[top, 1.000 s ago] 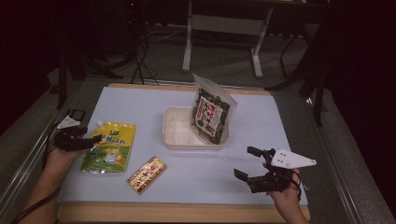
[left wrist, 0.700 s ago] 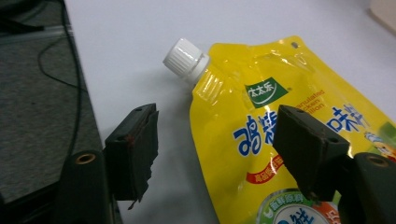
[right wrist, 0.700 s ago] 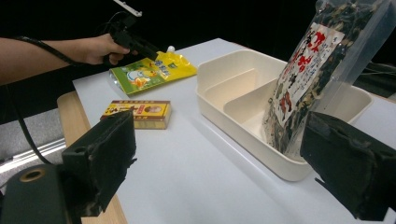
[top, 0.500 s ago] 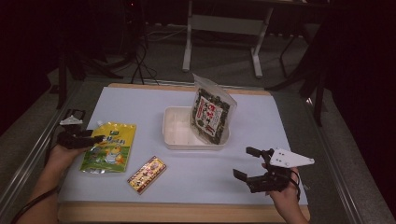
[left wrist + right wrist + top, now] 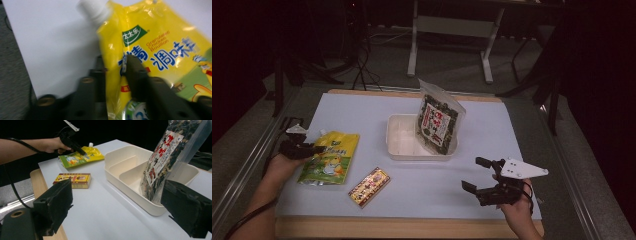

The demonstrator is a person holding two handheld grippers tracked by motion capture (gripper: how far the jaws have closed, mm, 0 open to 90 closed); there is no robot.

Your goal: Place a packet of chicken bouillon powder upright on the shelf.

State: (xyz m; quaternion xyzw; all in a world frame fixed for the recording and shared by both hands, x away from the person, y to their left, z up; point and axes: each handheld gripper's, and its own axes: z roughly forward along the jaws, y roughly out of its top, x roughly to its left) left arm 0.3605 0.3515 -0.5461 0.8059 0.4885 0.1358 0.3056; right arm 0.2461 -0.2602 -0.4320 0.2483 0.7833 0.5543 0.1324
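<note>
My left tool has just been closing, and its jaws now pinch the upper left edge of the yellow pouch, one jaw over the printed face and one under it, as the left gripper view confirms. The pouch lies flat at the 9 o'clock side of the surface, its long axis running from roughly 1 o'clock at the white cap down to 7 o'clock. From the tool, the bulk of the pouch extends toward 3 o'clock, that is, toward the white tray at the centre. My left hand is by far the nearer one; my right tool hovers at 5 o'clock, well apart from the pouch, with jaws spread wide and nothing between them, as its own view shows. I judge that the coming move is a lift and a carry toward 3 o'clock, and that the pouch will sag from so small a grip at its edge.

A dark seaweed bag stands tilted in the tray's right compartment. A small flat box lies near 7 o'clock, just beside the pouch's lower end. The surface is pale and wood-edged; the room beyond is dim, with a metal stand at 12 o'clock.
</note>
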